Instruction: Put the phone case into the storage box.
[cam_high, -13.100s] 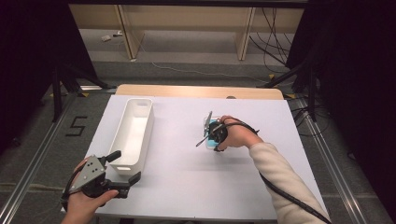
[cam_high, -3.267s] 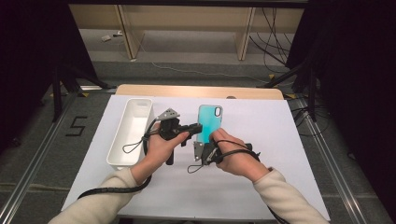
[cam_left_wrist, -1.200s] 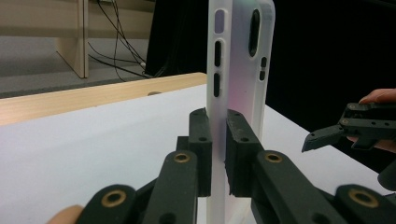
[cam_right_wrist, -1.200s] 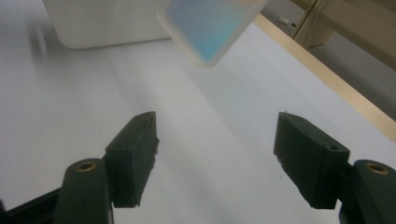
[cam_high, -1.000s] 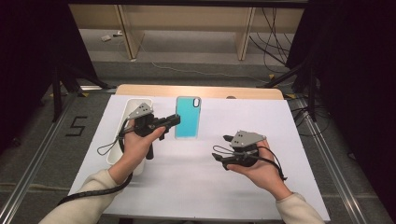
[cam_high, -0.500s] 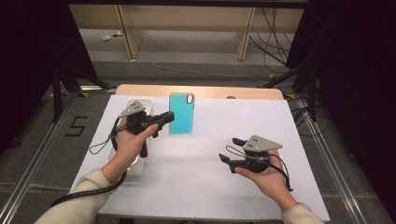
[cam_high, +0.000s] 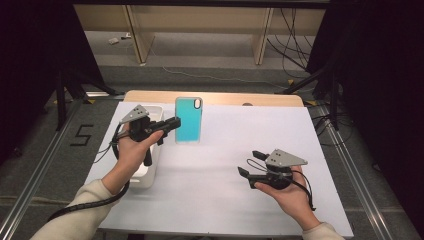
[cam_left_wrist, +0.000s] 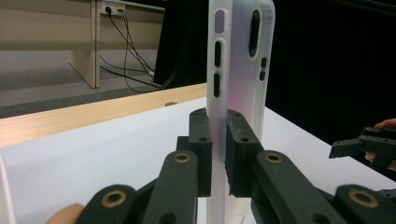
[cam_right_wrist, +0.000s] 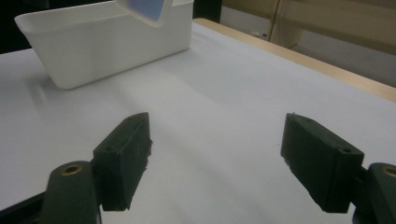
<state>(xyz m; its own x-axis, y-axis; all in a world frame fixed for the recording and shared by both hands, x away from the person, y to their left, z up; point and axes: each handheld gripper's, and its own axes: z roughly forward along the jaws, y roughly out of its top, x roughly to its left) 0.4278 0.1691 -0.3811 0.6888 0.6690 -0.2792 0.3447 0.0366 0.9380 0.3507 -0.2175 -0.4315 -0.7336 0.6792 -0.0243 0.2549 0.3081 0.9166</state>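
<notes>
A teal phone case with a pale translucent rim hangs upright above the white table, held by its edge. My left gripper is shut on it, just right of the white bin. Up close, the case stands on edge between the pads, its button and camera cutouts facing me. My right gripper sits low at the table's right front, open, nothing between its fingers. A corner of the case shows at the top of the right gripper view, in front of the bin.
The long white bin lies along the table's left side under my left hand. A wooden strip borders the table's far edge. Bare white table surface spreads between the two grippers. The right gripper shows far off in the left gripper view.
My left gripper has carried the phone case leftward, close to the bin. My right gripper, which let go of the case earlier, has drawn back to the right front, open.
</notes>
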